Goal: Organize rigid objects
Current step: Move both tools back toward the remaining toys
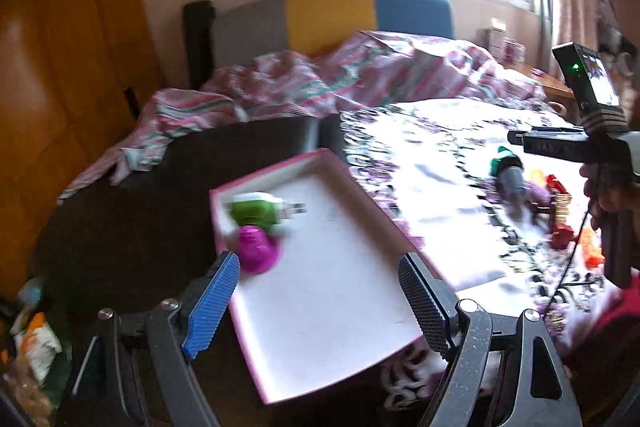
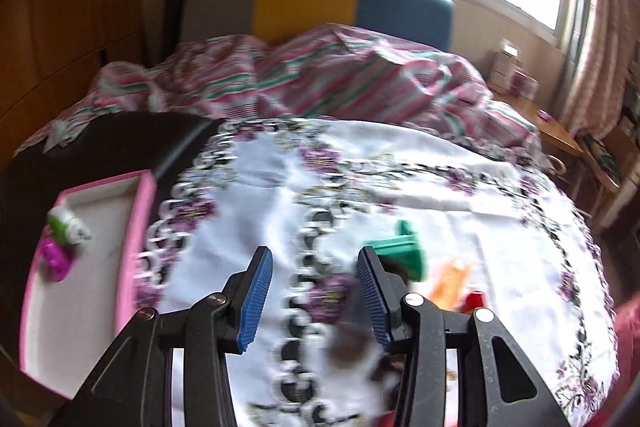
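Only your left view shows the right gripper [image 1: 516, 138]; your left gripper [image 1: 320, 291] gapes empty over the pink tray [image 1: 340, 307], the right narrower, green toy [image 2: 400, 247] just beyond.

Tray [image 1: 340, 287] floor mostly bare

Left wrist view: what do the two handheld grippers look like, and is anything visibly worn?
The left gripper has dark speckled linkage arms with silver pivot bolts, one ribbed blue pad and one darker ribbed pad. The right gripper matches, both pads blue. Seen from the left, its black body carries a small screen, green light and black cable. A red sleeve shows.
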Demonstrator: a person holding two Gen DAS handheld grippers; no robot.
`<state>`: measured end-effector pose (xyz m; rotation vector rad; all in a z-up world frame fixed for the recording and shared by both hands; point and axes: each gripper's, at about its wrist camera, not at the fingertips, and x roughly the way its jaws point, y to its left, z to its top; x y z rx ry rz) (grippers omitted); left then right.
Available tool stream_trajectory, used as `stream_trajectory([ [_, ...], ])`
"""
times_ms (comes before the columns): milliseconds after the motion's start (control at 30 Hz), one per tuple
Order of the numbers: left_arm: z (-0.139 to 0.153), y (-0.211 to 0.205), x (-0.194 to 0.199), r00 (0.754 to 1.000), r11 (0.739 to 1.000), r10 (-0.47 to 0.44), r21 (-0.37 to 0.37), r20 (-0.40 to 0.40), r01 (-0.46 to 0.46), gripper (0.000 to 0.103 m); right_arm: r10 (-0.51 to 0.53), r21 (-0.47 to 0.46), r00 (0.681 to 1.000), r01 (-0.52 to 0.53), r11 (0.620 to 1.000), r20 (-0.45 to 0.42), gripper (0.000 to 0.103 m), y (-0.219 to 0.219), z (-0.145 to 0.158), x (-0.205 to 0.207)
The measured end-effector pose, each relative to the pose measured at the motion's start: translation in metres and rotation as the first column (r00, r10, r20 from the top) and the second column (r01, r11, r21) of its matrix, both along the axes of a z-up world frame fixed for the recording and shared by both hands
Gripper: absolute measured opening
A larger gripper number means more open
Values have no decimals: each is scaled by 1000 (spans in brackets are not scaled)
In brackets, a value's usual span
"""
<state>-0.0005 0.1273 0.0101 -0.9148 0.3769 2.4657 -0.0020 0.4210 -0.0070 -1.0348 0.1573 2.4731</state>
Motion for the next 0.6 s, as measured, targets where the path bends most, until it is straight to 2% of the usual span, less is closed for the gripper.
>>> stream_trajectory([
  [133, -2, 30, -10, 997, 998, -55, 23, 59, 54, 82, -179, -27, 983, 179, 984, -29, 45, 61, -8, 22],
  [200, -2, 48, -13, 994, 996, -83, 26, 69, 81, 82, -269, -75, 962, 265, 961, -44, 45, 87, -16, 37],
  [267, -4, 68, -17, 991, 994, -109, 18, 78, 108, 82, -346, -156, 938, 340, 927, -13, 45, 111, -24, 48],
  [300, -6, 79, -20, 989, 993, -118, 11, 85, 118, 82, -368, -198, 930, 356, 913, -23, 45, 119, -24, 52],
  [433, -18, 124, -31, 972, 983, -181, 21, 152, 180, 82, -403, -238, 915, 390, 890, -8, 49, 128, -26, 60],
  [500, -24, 149, -33, 956, 974, -228, 35, 182, 226, 80, -406, -272, 914, 388, 881, -13, 50, 130, -26, 61],
  [600, -33, 182, -33, 931, 956, -293, 53, 217, 288, 76, -410, -269, 912, 393, 879, -8, 51, 131, -26, 61],
])
